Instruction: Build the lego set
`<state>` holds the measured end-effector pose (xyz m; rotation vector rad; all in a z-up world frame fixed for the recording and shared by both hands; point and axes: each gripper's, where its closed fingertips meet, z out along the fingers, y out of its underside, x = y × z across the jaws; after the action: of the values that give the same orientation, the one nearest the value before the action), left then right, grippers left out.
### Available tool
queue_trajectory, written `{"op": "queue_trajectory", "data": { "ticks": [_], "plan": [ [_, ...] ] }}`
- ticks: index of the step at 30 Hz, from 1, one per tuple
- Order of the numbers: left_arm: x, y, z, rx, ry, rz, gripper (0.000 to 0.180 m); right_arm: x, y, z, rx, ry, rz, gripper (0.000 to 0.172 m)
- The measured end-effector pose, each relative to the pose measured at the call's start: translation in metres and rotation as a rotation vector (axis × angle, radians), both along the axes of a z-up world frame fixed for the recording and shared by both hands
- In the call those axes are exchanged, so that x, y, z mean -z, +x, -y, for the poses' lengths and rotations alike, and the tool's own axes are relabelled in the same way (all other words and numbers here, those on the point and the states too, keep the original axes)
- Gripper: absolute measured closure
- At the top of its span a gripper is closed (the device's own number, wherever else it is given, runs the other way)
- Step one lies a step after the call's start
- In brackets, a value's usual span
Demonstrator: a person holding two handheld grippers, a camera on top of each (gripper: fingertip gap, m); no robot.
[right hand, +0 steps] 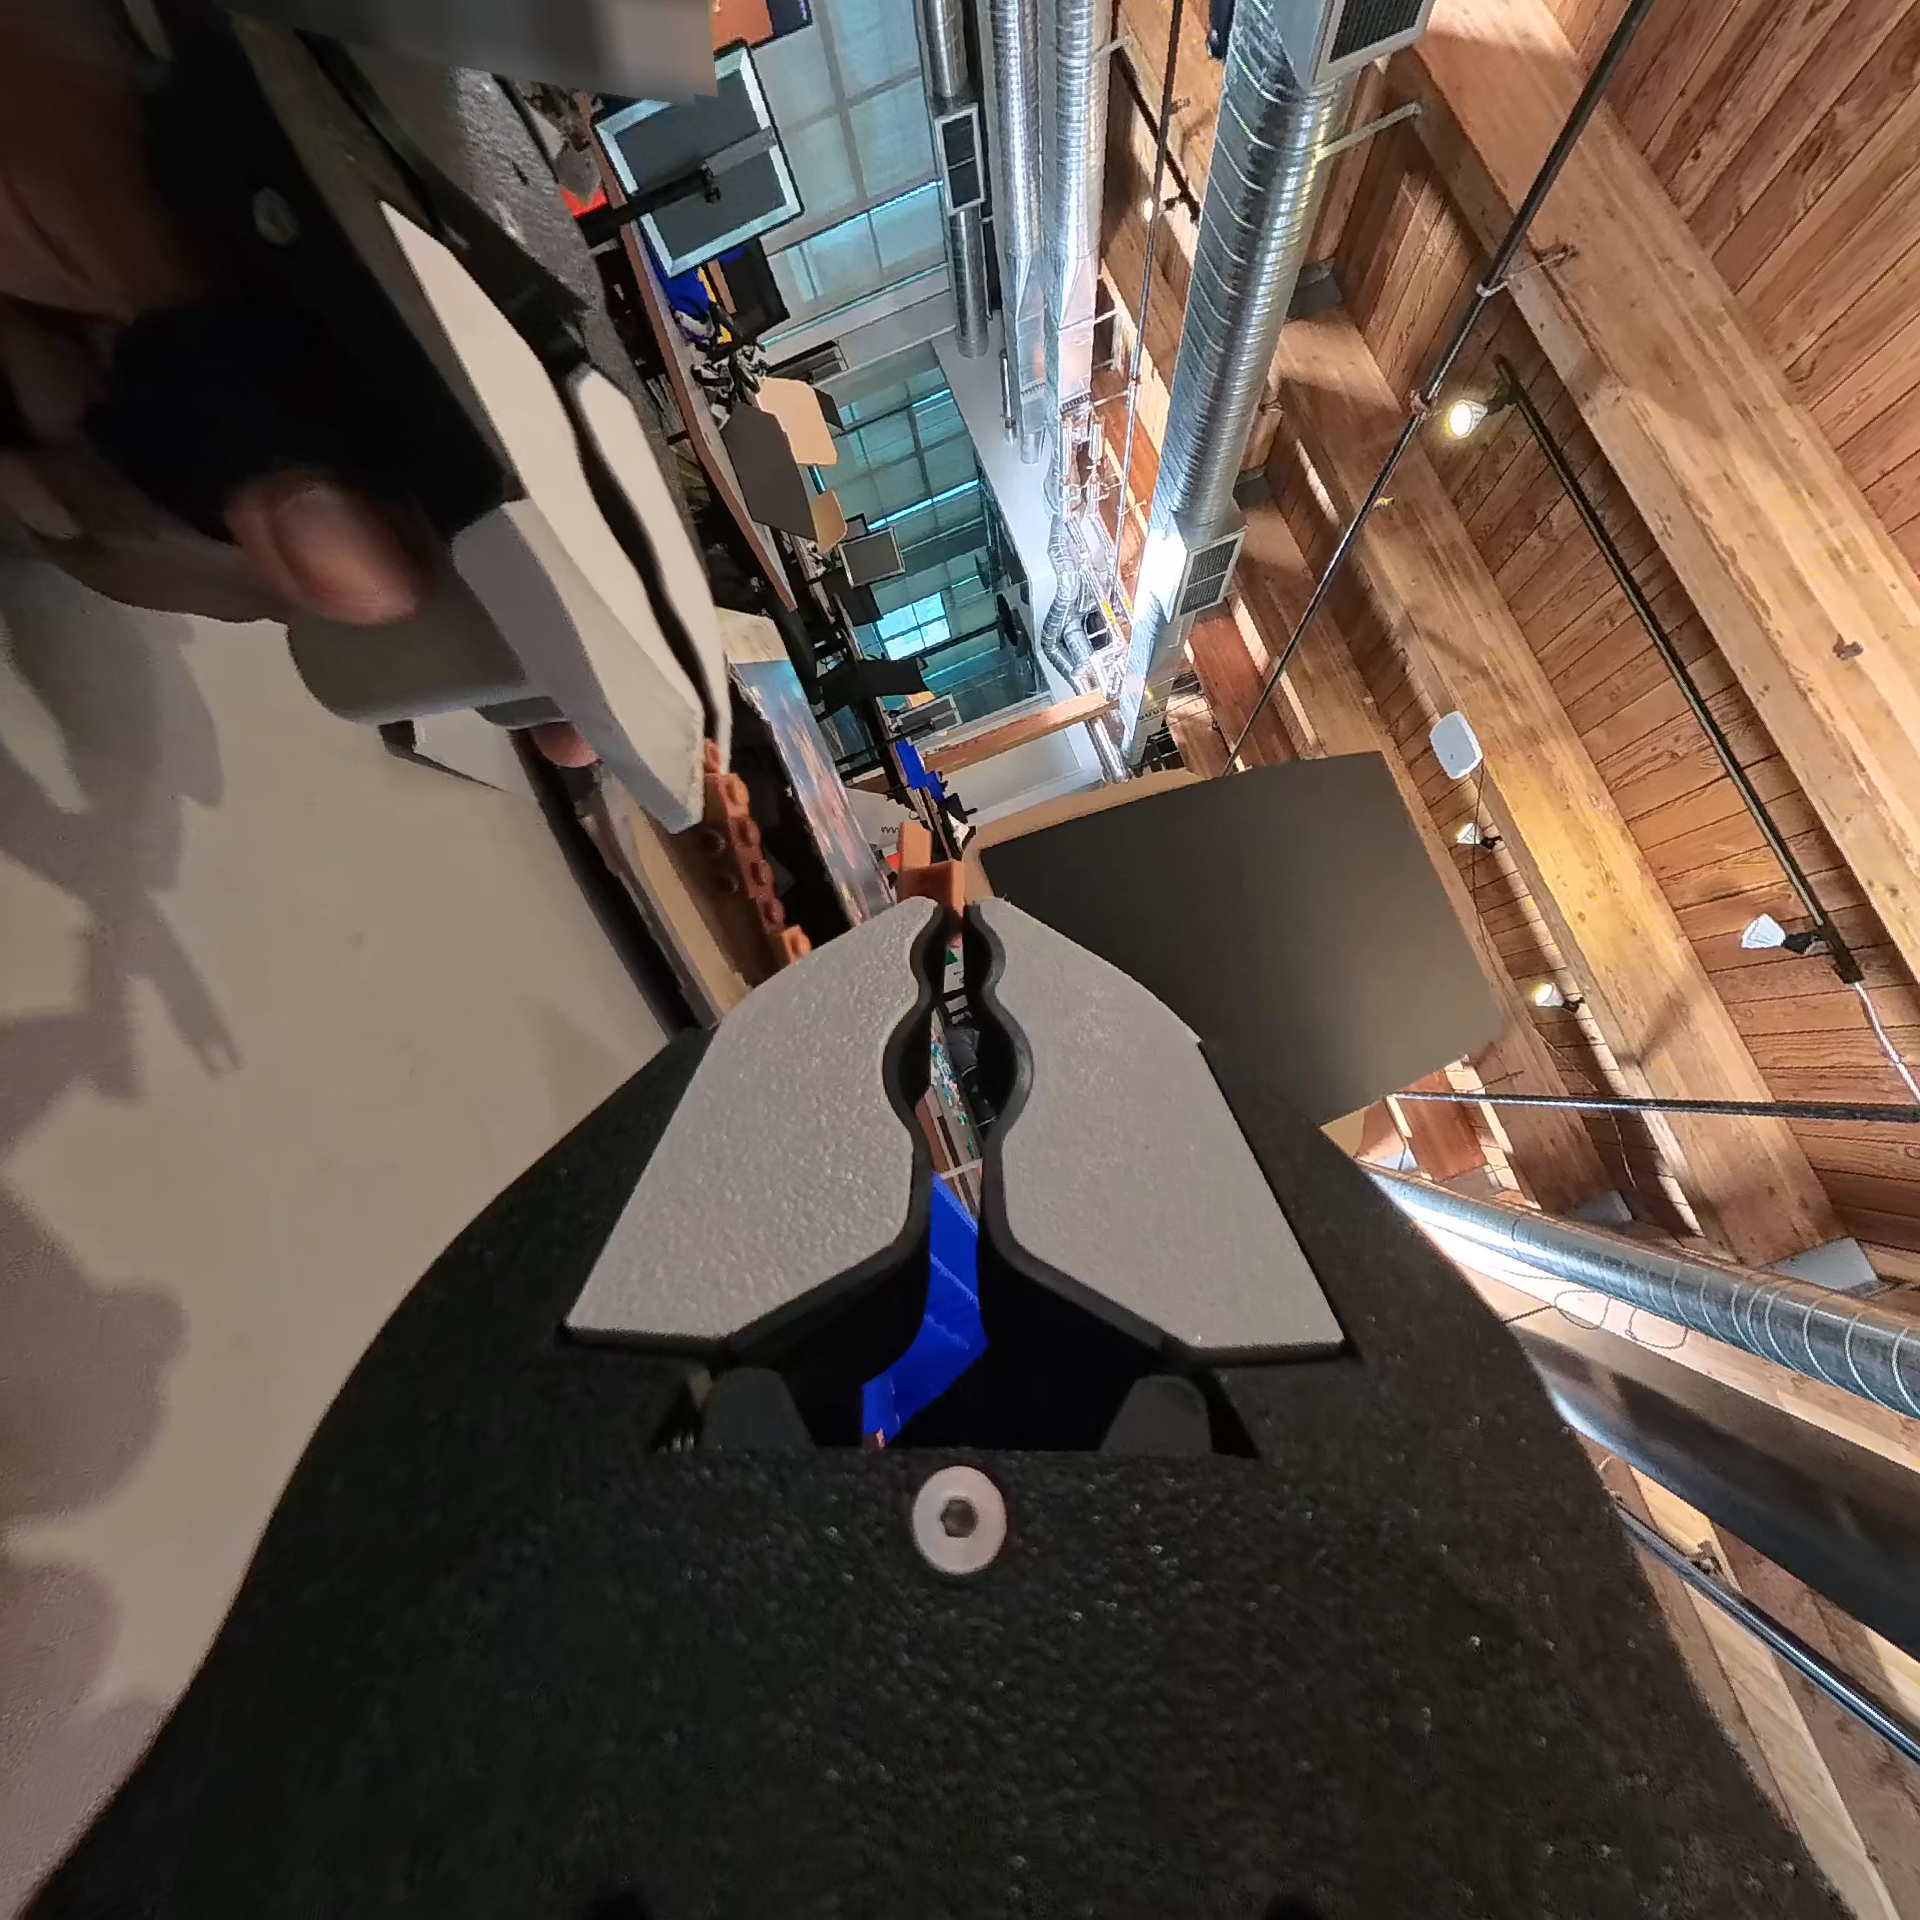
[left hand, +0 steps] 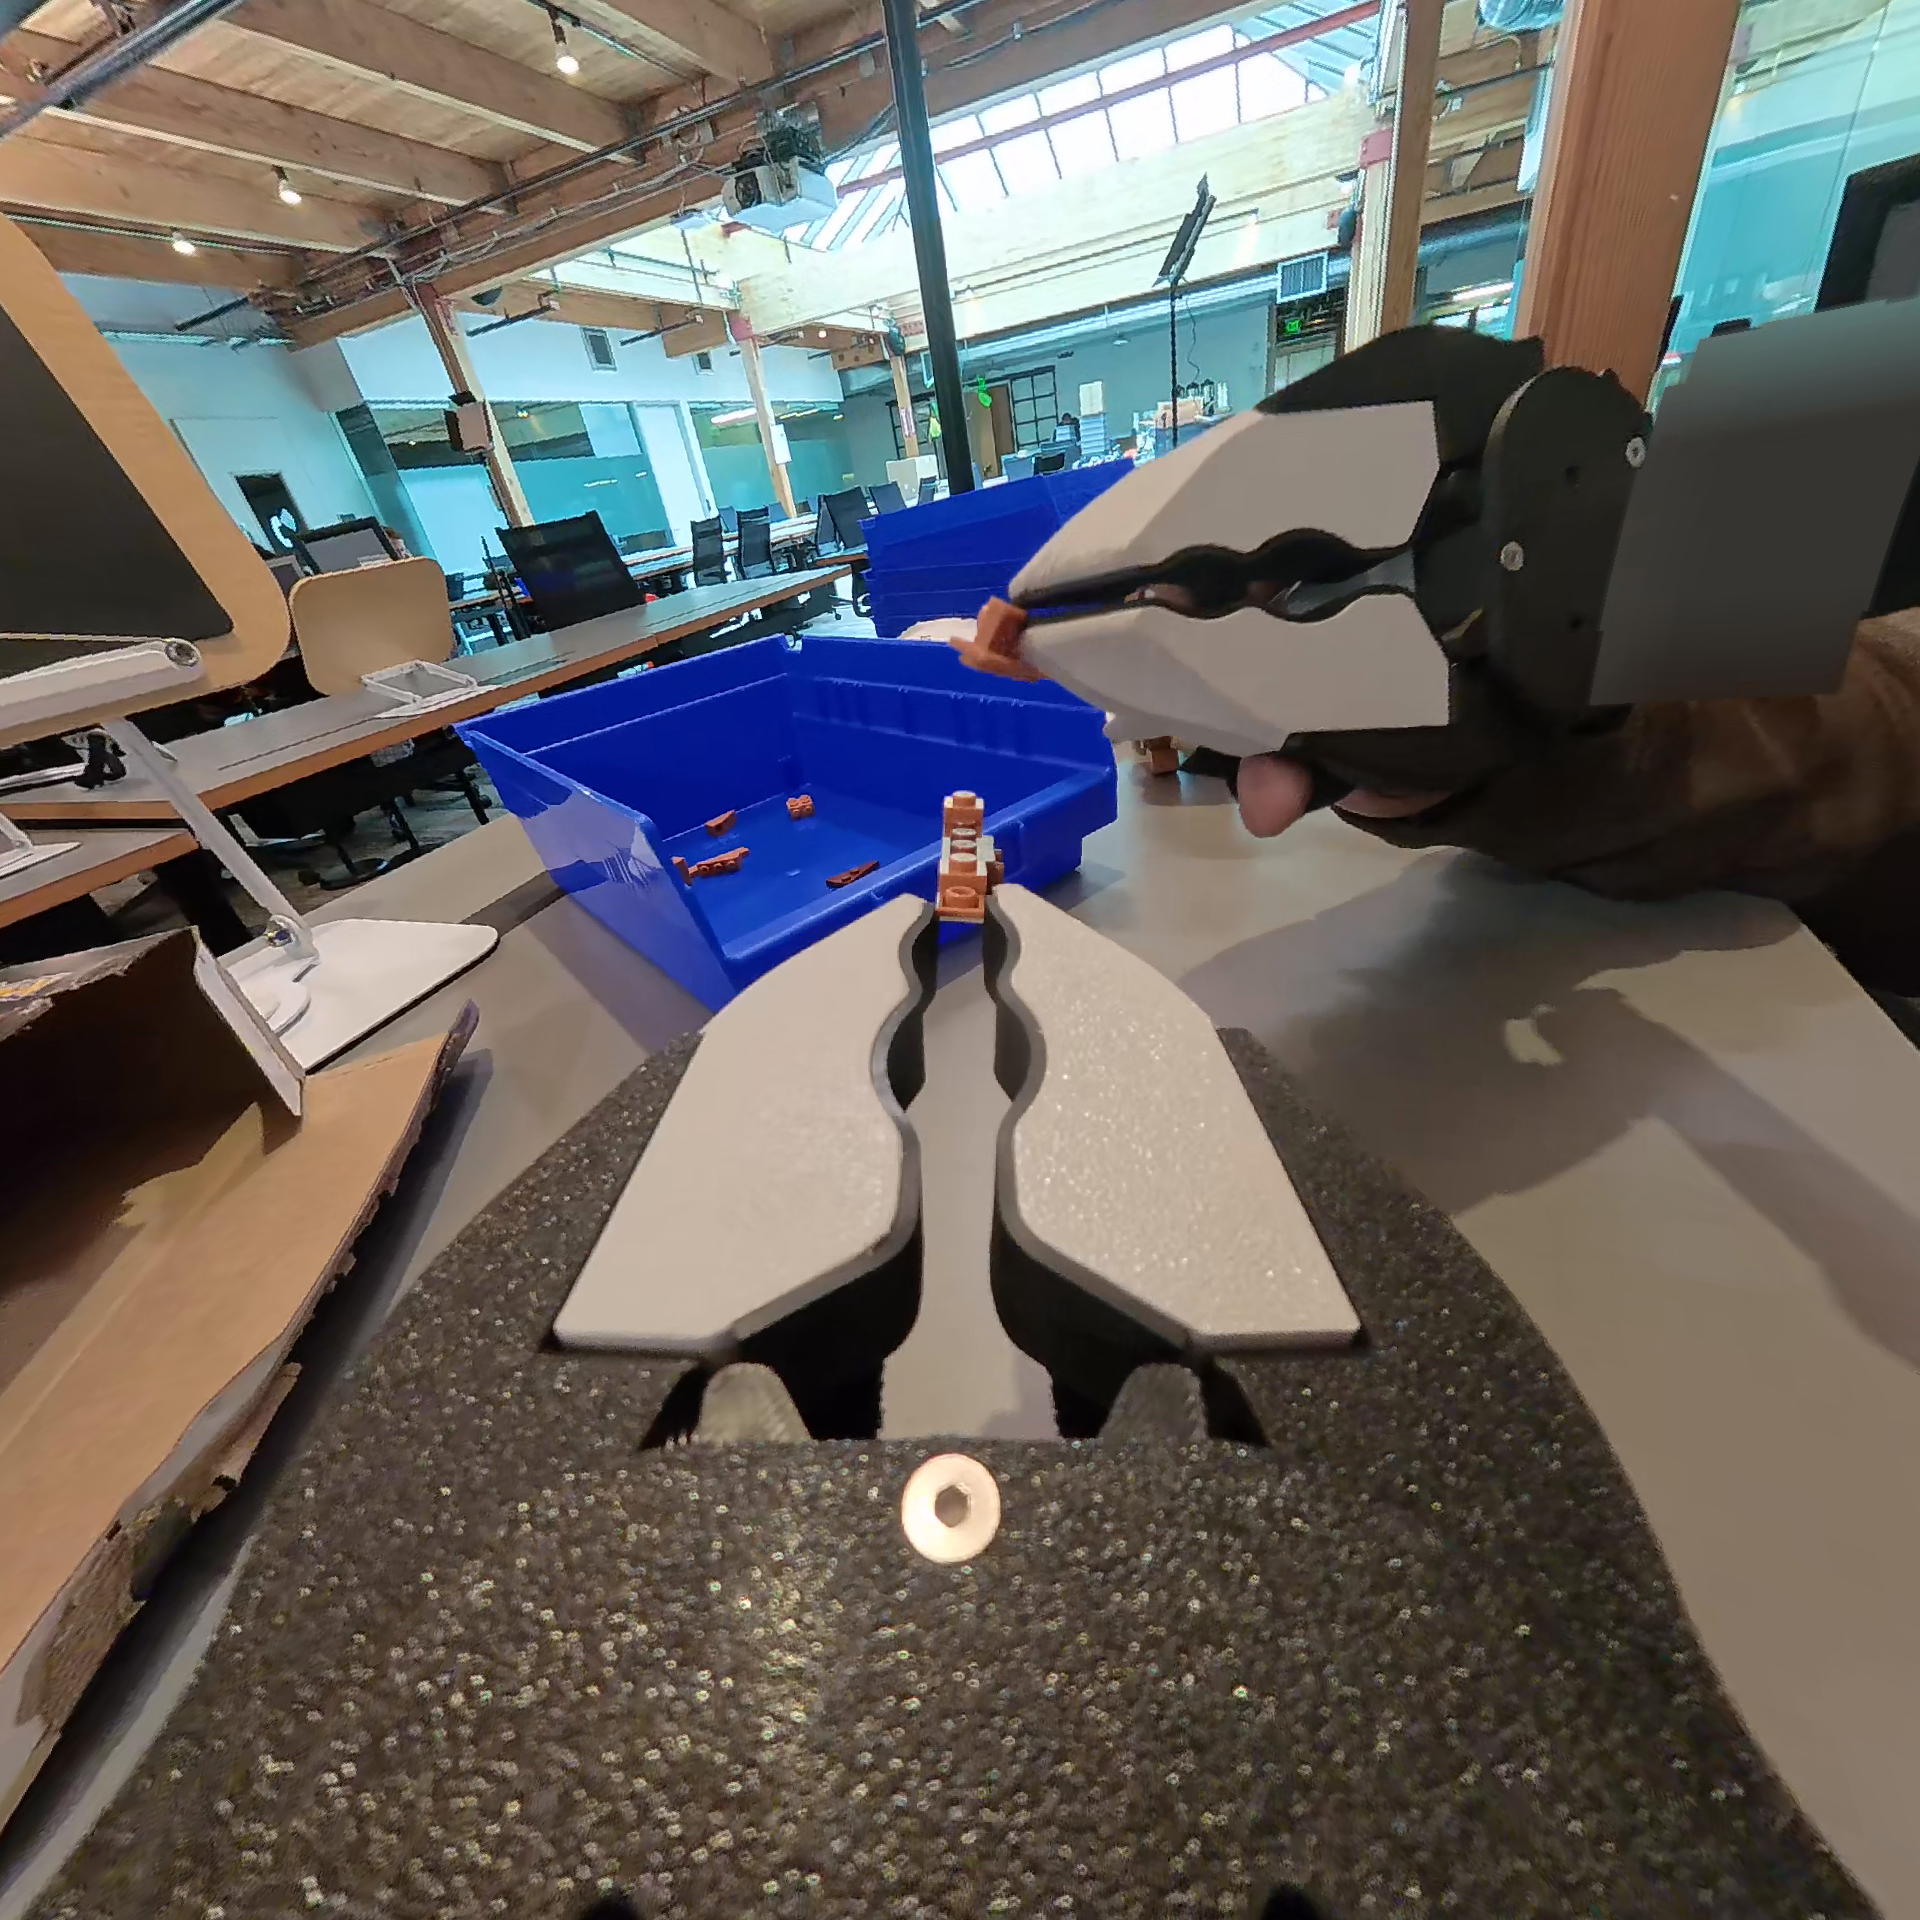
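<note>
A: Left gripper (left hand: 961,906)?
B: Clamped on a brick stack (left hand: 964,857), brown w/ pale grey layer, studs showing, standing up in front of the blue bin (left hand: 623,831).
A: Right gripper (left hand: 1013,613)?
B: Pinching a small brown brick (left hand: 995,639), raised above the bin's right side.

Reddish-brown and grey brick stack (left hand: 963,857) between the left hand-held gripper's (left hand: 962,906) light grey fingers (left hand: 1091,1049); blue bin (left hand: 623,821) beyond, grey desk (left hand: 1455,1091) beneath

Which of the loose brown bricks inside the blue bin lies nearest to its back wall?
The small studded brick, alone near the back wall of the blue bin; the others lie nearer the front.
</note>
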<state>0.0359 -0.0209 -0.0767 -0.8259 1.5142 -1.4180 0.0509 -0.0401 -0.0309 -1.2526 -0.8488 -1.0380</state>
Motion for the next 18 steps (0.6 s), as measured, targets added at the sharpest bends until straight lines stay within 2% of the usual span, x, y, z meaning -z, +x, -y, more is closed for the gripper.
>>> {"op": "queue_trajectory", "data": {
  "ticks": [11, 18],
  "plan": [
    [-0.003, -0.001, -0.001, 0.007, -0.021, 0.005, 0.173, 0.002, 0.004, -0.001, 0.006, -0.005, -0.012, 0.170],
    [0.000, -0.002, 0.009, 0.097, -0.115, -0.041, 0.173, 0.001, 0.008, 0.000, 0.017, -0.008, 0.006, 0.170]
  ]
}}
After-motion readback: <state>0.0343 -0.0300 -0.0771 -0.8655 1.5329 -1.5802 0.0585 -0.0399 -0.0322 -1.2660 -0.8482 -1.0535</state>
